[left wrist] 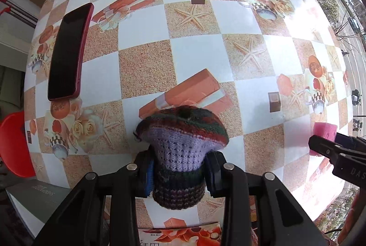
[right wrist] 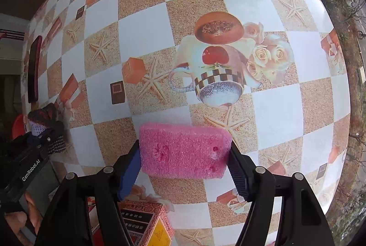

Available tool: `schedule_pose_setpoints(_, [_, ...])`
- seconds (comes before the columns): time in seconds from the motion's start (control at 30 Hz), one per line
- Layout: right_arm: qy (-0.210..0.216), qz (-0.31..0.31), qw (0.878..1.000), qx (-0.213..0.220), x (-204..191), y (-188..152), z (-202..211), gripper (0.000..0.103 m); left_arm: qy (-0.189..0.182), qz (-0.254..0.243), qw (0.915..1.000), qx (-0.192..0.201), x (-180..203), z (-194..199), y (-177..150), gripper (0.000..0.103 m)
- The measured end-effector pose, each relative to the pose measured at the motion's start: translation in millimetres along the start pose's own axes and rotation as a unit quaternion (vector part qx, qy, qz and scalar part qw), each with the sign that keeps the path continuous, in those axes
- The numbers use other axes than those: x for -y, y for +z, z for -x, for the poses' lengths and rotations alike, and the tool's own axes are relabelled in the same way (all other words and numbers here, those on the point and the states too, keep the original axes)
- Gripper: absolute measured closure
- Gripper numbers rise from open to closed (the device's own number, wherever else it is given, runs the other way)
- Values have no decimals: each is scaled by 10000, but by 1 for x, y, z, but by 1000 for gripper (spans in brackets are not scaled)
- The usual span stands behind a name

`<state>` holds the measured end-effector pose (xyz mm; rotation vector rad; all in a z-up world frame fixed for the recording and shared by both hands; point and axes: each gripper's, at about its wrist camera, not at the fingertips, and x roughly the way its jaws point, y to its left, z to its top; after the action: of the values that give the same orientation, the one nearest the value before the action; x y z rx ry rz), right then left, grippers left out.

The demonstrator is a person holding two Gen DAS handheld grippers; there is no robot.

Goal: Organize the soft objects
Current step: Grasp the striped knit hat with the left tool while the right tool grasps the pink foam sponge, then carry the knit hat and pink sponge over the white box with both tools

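Note:
My left gripper (left wrist: pixel 178 174) is shut on a knitted mushroom toy (left wrist: pixel 180 145) with a lilac stem and a dark red-green cap, holding it by the stem above the table. The same toy (right wrist: pixel 42 124) and the left gripper (right wrist: pixel 49 139) show at the left edge of the right wrist view. My right gripper (right wrist: pixel 184 169) is shut on a pink sponge (right wrist: pixel 183 150), its pads pressing both ends, lifted off the checked tablecloth. The sponge (left wrist: pixel 323 134) and the right gripper (left wrist: pixel 322 146) also appear at the right edge of the left wrist view.
A dark phone in a red case (left wrist: pixel 68 51) lies at the table's left side. A red patterned box (right wrist: pixel 146 223) sits under the right gripper, a grey book (left wrist: pixel 36 202) at the lower left. A red chair (left wrist: pixel 13 145) stands beyond the table edge (left wrist: pixel 29 56).

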<state>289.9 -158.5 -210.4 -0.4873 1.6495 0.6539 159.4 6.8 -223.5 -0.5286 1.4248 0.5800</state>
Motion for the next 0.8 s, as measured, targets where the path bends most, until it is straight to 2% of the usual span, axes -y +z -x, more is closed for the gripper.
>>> schedule_pose_setpoints(0.17, [140,-10,9995,268,8,-19,32,32,-20,-178,9995,266,7,28,-29,65])
schedule_pose_setpoints(0.37, [320,-183,9979,539,17,-42,72,32,-94,-261,9986,454,-10,76,-63,65])
schedule_pose_setpoints(0.43, [348,-235,9971,639,16,-49,84,32,-108,-276,9983,498,-14,82,-69,65])
schedule_pose_setpoints(0.57, [376,-328,9952,845,8,-61,105,32,-220,-225,9977,592,-20,113,-108,65])
schedule_pose_setpoints(0.8, [360,-215,9917,1218,-21,-97,140,32,-302,-305,9953,864,-36,146,-149,65])
